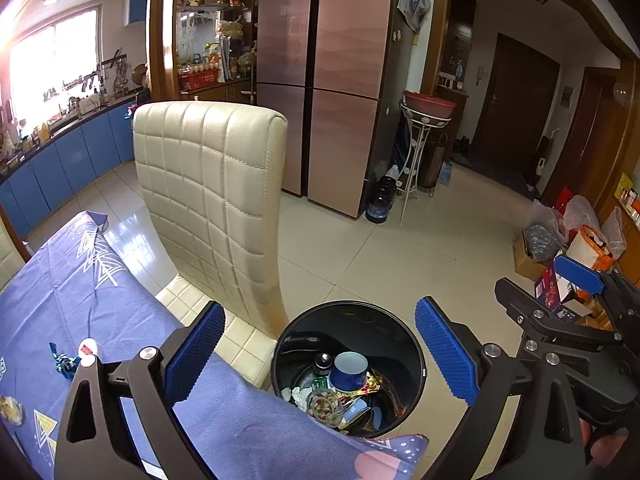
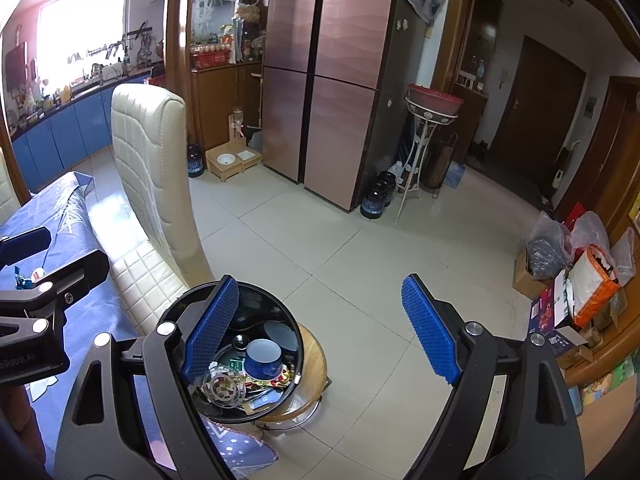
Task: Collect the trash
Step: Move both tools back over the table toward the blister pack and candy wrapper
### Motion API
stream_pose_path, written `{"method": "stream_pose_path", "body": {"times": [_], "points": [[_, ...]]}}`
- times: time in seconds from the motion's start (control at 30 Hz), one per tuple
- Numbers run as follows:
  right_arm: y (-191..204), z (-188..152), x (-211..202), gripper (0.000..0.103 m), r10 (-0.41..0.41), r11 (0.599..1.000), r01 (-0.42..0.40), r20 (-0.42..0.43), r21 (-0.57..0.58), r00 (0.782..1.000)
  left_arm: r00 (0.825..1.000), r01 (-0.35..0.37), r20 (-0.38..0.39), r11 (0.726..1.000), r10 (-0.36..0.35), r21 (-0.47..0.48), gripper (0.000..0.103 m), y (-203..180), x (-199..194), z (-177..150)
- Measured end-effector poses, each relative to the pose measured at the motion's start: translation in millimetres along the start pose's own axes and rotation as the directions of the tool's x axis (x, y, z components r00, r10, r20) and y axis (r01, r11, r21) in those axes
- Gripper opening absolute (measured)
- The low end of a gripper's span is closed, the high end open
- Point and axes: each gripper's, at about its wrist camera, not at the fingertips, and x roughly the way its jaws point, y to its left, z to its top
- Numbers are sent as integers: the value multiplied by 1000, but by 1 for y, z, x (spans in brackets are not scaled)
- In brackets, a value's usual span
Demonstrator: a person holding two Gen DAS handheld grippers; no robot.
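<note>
Hovering above the corner of the worktop (image 1: 100, 304), which carries a blue patterned cloth across the lower left of the left wrist view, the left claw (image 1: 320, 356) stands released, its blue pads wide apart with nothing between them. At the far left of that cloth lie a crumpled blue wrapper (image 1: 64, 362) and, just beside it, a small white and red object (image 1: 89, 348), both still on the worktop. Behind the cloth, left of centre, a cream quilted chair (image 1: 212, 196) stands with its back towards the camera. In the lower middle of the frame, just past the worktop edge, sits a round black trash bin (image 1: 404, 340), open at the top; inside it are a blue and white cup (image 1: 350, 372), a glass ashtray (image 1: 324, 404), wrappers and bits of paper. In the right wrist view the bin (image 2: 176, 308) appears at the lower left, resting on a round wooden stool (image 2: 314, 360). The right claw (image 2: 316, 332) is released too, empty, its left pad over the bin's rim and its right pad over bare floor tiles. At the right edge of both views, boxes and plastic bags (image 2: 576, 276) are heaped against the wall.
</note>
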Motion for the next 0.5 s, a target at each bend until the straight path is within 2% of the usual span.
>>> {"method": "stream_pose_path", "body": {"times": [0.17, 0.3, 0.4, 0.5], "points": [[35, 5, -4, 83, 62, 997, -62, 11, -47, 998, 998, -55, 8, 997, 56, -48, 93, 33, -19, -9], [82, 7, -8, 83, 143, 983, -141, 9, -122, 990, 988, -151, 10, 982, 153, -112, 93, 78, -40, -24], [126, 6, -12, 83, 216, 959, -213, -3, -185, 976, 974, -225, -12, 958, 227, -179, 93, 118, -58, -42], [176, 3, -19, 83, 296, 924, -291, -20, -249, 955, 948, -316, -42, 917, 316, -242, 93, 159, -78, -65]]}}
